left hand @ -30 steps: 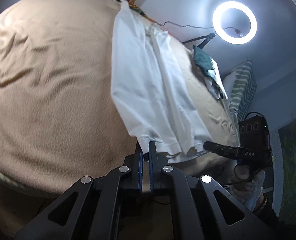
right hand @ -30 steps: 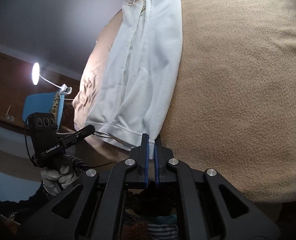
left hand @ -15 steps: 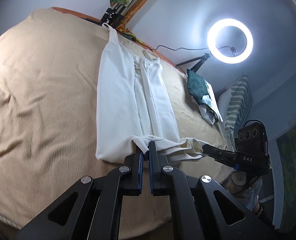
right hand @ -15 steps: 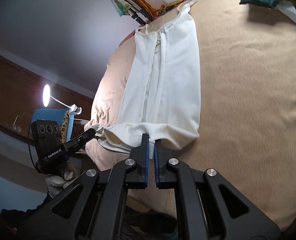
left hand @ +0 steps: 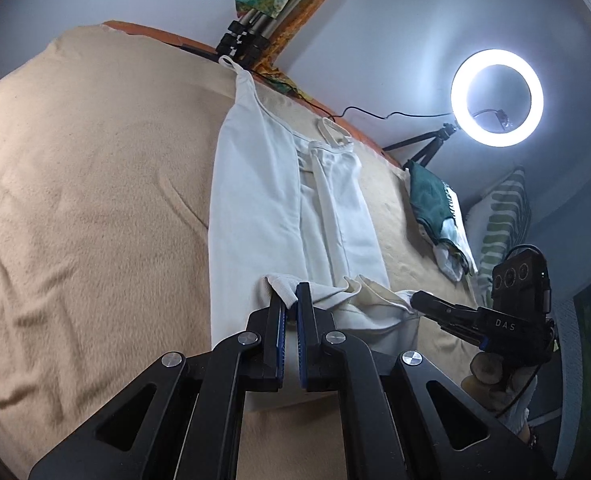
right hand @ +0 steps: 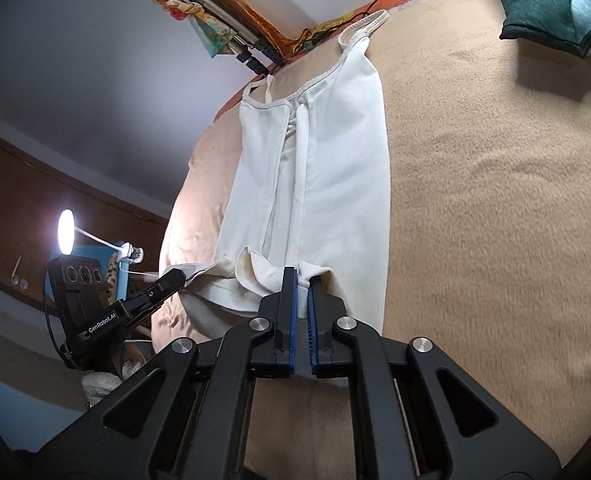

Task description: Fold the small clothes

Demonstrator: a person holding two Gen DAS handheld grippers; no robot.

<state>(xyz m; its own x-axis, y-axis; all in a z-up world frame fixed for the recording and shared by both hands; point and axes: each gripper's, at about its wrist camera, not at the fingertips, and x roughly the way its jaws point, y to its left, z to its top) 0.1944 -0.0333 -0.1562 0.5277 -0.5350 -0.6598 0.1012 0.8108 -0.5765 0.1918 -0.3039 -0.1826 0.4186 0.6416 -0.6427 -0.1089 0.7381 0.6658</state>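
Observation:
A white strappy top (left hand: 263,200) lies lengthwise on a beige blanket (left hand: 87,200), sides folded inward, straps at the far end. My left gripper (left hand: 290,300) is shut on the left corner of its bottom hem, lifted and carried over the body of the top. My right gripper (right hand: 302,280) is shut on the right hem corner of the white top (right hand: 335,168). The hem sags in a loose fold between the two grippers. Each view shows the other gripper from the side: the right gripper (left hand: 419,298) and the left gripper (right hand: 175,278).
A dark green garment (left hand: 431,200) lies on a small pile at the blanket's right side (right hand: 543,4). A ring light (left hand: 495,98) on a tripod stands beyond it, next to a striped pillow (left hand: 503,216). A folded tripod (left hand: 251,36) and a colourful cloth sit at the bed's far edge. A lamp (right hand: 66,232) glows on the left.
Both grippers have carried the hem up off the bed's near edge and forward over the top, doubling its lower part. More of the straps and far wall shows now.

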